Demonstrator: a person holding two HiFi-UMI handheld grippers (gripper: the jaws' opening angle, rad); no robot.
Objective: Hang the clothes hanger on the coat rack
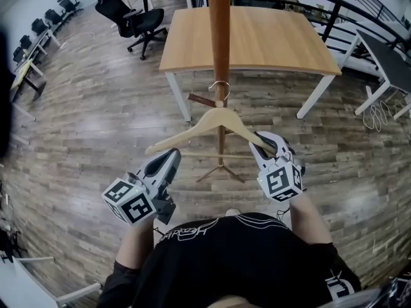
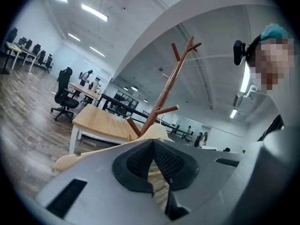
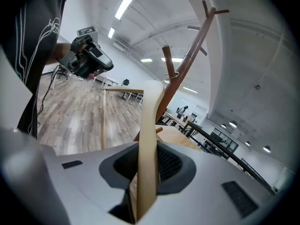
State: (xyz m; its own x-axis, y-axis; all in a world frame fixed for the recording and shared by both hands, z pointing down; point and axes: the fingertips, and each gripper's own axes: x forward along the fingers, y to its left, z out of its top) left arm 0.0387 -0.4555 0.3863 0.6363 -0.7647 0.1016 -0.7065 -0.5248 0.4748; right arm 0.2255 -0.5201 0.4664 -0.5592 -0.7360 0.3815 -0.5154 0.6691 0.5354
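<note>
- Head view is looking steeply down at a wooden clothes hanger (image 1: 192,131), which is hanging in the air in front of the person's chest.
- Its metal hook (image 1: 219,87) is sitting right at the brown pole of the coat rack (image 1: 219,31), beside a short lower peg (image 1: 204,99). Whether the hook is resting on the peg is not clear.
- The right hand-held gripper (image 1: 260,141) is grasping the hanger's right arm. In the right gripper view the pale wooden arm is running straight up between the two dark pads, which are pressing on it from both sides.
- The left hand-held gripper (image 1: 172,156) is hovering just beside the hanger's left arm, near its tip. In the left gripper view its pads are clenched together at the tips with nothing between them, and the hanger is showing just beyond them.
- The rack is standing on a wood-plank floor (image 1: 96,120).
</note>
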